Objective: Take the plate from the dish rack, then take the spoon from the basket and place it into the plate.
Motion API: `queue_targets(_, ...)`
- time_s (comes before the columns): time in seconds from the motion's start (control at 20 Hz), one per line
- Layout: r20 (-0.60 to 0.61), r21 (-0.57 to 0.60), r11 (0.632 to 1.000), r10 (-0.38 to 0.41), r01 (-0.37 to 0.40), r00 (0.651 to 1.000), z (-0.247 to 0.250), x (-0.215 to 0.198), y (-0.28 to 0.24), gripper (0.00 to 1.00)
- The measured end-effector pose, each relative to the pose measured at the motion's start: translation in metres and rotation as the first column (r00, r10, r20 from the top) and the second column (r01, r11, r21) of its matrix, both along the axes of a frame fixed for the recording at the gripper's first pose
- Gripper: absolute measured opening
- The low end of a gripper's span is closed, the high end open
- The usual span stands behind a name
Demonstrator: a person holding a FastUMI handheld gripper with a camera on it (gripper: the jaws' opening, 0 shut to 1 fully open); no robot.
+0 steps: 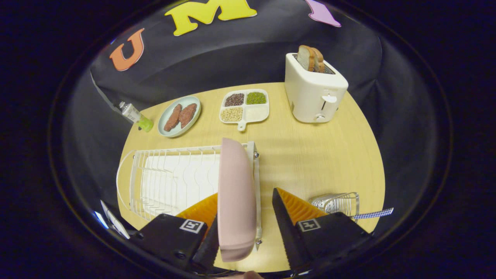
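A pink plate (236,193) stands on edge in the right end of the white wire dish rack (170,182). My gripper (245,193) is open, with its fingers straddling the plate's near part. The left finger lies against or very close to the plate's face, while the right finger stands apart from it, with a strip of table showing between. A small metal wire basket (338,203) sits on the table just right of the right finger. From it a blue-and-white chequered handle (374,213), most likely the spoon's, sticks out to the right; the spoon's bowl is hidden.
Beyond the rack, on the wooden table (310,155), are a pale plate with two brown sausages (179,115), a divided white dish of beans and grains (245,105) and a white toaster holding bread (316,91). A small bottle (135,115) lies at the far left edge.
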State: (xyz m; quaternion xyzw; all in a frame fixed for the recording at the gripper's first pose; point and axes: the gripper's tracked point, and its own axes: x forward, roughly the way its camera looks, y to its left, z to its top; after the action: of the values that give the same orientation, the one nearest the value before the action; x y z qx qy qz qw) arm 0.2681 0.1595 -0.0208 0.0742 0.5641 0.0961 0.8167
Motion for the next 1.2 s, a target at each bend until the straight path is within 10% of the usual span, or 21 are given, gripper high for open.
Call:
queue_targets(0.2, -0.004, -0.038, 0.999, -0.016, 0.016, 1.000, 0.003, -0.002, 0.006, 0.40)
queue_targets(0.85, 0.076, -0.276, 0.960, -0.033, 0.053, 0.997, 0.045, -0.016, -0.001, 0.37)
queue_targets(1.2, 0.105, -0.135, 0.991, -0.007, 0.021, 0.994, 0.065, -0.055, 0.004, 0.34)
